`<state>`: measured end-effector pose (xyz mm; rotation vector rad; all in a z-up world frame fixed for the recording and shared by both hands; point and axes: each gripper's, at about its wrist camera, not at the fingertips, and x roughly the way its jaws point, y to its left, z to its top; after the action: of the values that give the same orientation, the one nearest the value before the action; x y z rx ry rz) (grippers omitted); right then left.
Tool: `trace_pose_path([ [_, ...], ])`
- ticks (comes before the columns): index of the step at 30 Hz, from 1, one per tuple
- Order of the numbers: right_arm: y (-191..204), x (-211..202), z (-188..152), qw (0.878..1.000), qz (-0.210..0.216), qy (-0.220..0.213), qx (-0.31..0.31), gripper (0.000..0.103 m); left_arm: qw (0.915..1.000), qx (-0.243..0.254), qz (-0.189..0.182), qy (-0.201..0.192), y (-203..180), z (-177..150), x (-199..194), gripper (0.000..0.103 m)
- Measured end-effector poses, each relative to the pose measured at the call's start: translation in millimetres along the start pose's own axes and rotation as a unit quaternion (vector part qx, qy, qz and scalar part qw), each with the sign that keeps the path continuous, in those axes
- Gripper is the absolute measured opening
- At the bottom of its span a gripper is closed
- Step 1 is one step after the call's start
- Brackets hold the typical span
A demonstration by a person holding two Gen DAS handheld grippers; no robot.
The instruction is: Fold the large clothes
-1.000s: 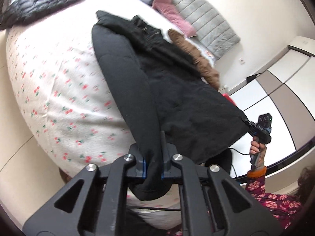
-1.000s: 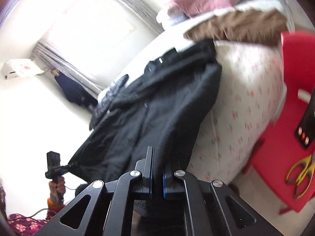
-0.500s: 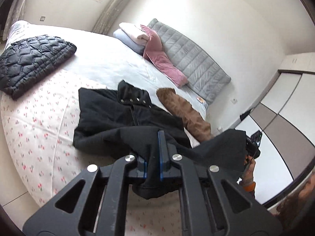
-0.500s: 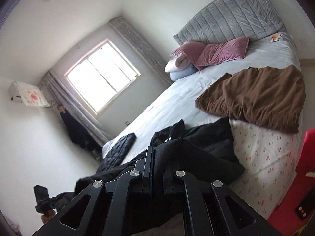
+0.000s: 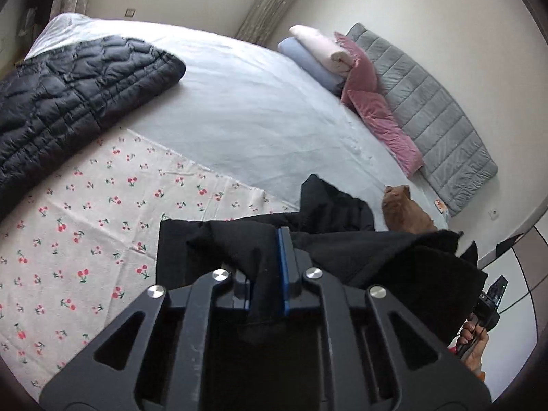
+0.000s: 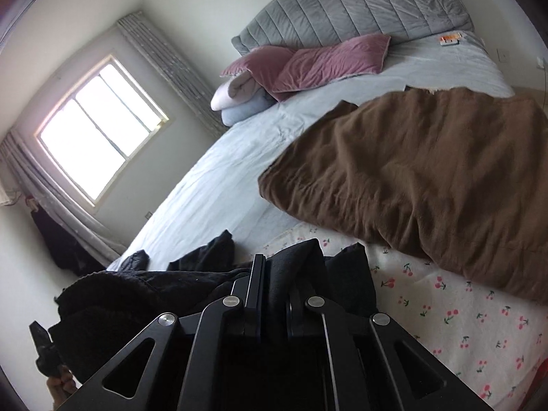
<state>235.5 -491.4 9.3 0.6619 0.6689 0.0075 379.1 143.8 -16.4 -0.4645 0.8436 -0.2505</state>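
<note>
cherry-print sheet [image 5: 85,226] on bed, black coat [image 5: 342,239] bunched on it.

A home bedroom: a wide bed [image 5: 246,109] with pillows [image 6: 308,61], padded headboard [image 6: 359,3] and curtained window [image 6: 99,133].

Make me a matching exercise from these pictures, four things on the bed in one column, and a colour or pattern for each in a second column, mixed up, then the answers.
1 quilted jacket
2 blanket
3 long pillow
4 headboard pad

A grey
B brown
C black
D pink

Pairs: 1-C, 2-B, 3-D, 4-A
</note>
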Motion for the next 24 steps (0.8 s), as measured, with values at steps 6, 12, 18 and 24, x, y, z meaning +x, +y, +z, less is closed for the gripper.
trace_pose_path([
  [6,-32.0,36.6,-4.5,0.996,0.05,0.053,0.046,0.044,0.9981,-0.004,0.018,0.058,8.0,-5.3,30.5,0.038],
  [12,-46.2,-4.9,14.3,0.995,0.078,0.001,0.056,0.076,0.9997,-0.003,-0.018,0.014,16.2,-3.2,-8.8,0.086],
  [18,-10.8,33.7,15.7,0.995,-0.011,0.06,-0.076,0.076,0.9914,0.105,0.064,0.044,9.6,1.1,20.9,0.086],
  [24,18.3,91.3,1.1,0.981,-0.121,0.078,-0.133,0.013,0.9919,0.065,0.073,0.081,7.5,4.4,72.5,0.012],
])
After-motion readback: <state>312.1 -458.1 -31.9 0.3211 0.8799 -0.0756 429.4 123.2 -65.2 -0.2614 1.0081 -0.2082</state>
